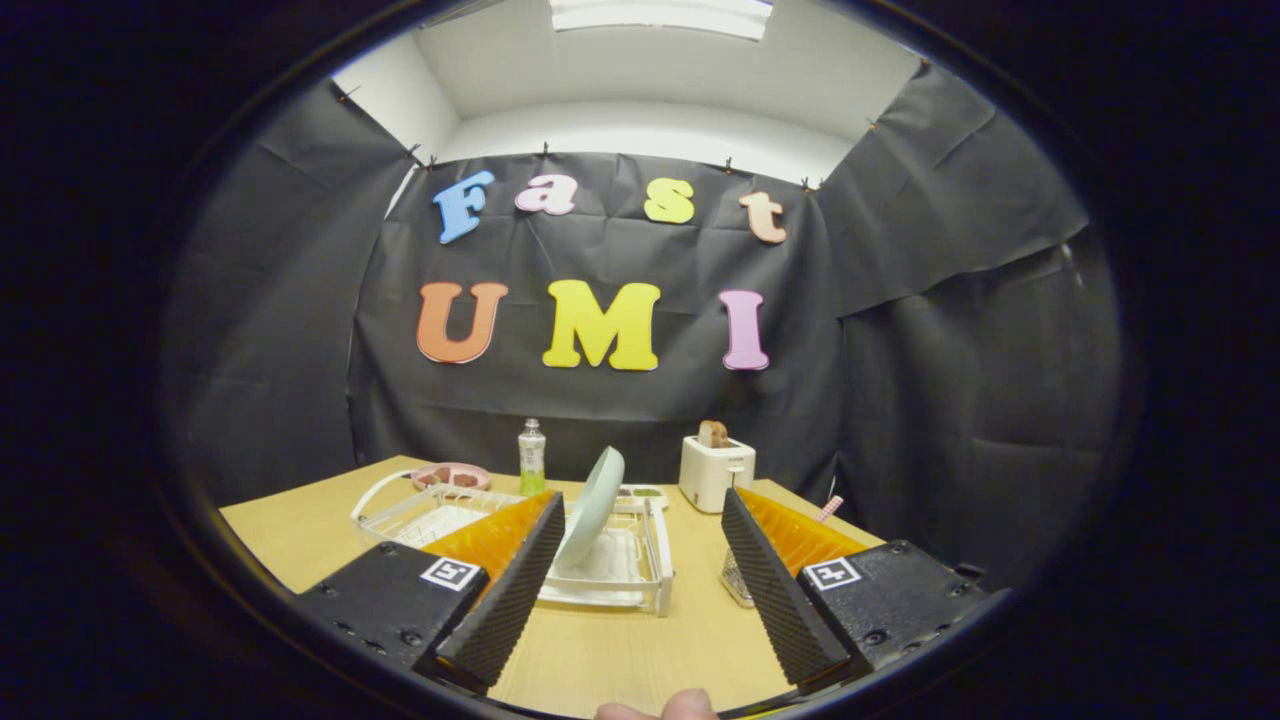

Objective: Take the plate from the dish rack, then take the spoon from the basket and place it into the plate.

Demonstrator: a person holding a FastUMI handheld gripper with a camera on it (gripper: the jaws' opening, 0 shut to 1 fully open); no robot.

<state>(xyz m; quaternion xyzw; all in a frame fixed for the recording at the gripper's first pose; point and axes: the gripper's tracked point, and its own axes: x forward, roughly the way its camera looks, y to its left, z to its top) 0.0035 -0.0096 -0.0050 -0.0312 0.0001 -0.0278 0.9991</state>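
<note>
tongs point(640, 525) spread wide | plate point(592, 505) upright in dish rack point(655, 560), just ahead

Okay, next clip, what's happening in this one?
A person is holding a hand-held gripper over a wooden table, with its fingers spread open and nothing between them. Just ahead of the fingers, a pale green plate stands on edge in a white dish rack. A wire basket peeks out behind the right finger. Further back sit a toaster, a green bottle and a pink dish. Nothing has been picked up yet.
</note>
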